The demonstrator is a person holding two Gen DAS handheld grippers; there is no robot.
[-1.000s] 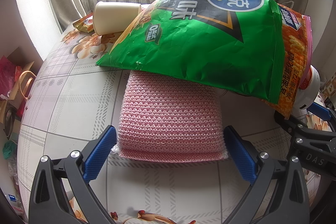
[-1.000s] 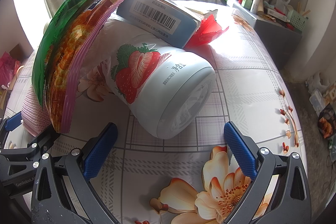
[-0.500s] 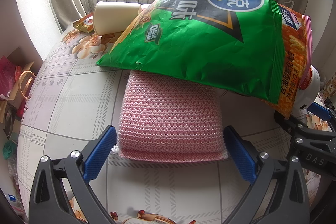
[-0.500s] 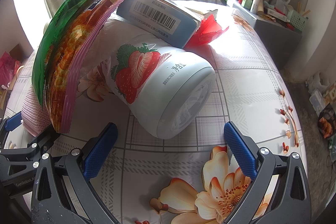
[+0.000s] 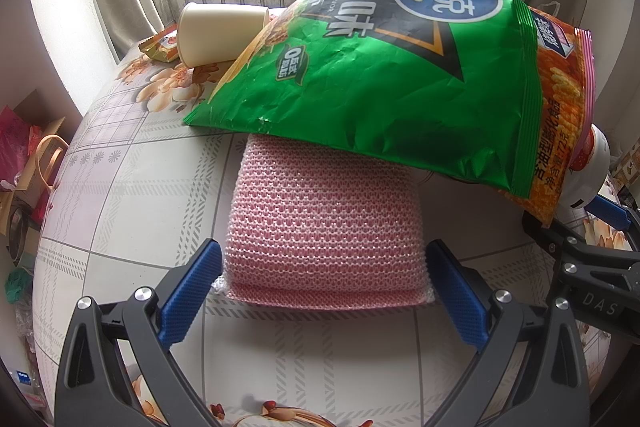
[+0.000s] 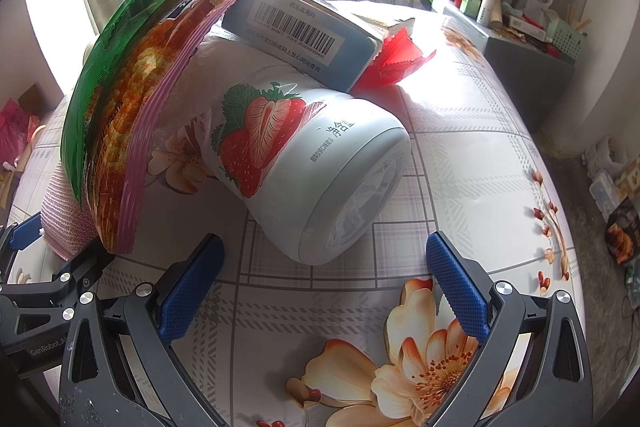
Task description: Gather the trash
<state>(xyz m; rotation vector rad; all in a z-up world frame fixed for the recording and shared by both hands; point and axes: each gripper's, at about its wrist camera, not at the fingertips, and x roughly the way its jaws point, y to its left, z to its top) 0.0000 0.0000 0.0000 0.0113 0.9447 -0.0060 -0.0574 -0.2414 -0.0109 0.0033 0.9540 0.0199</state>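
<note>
A pink knitted sponge pad (image 5: 324, 227) lies on the table, its far end under a green chip bag (image 5: 380, 67). My left gripper (image 5: 322, 291) is open, its blue pads at the pad's near corners. In the right wrist view a strawberry yogurt tub (image 6: 320, 163) lies on its side, with a blue barcode box (image 6: 304, 35) leaning on it and the chip bag (image 6: 132, 99) arched to its left. My right gripper (image 6: 324, 287) is open and empty just in front of the tub.
A cream paper cup (image 5: 220, 31) lies on its side behind the bag, next to a small gold wrapper (image 5: 160, 45). A red wrapper (image 6: 396, 63) lies behind the box. A cluttered shelf (image 6: 520, 27) stands at the far right. Bags sit on the floor at left (image 5: 28, 155).
</note>
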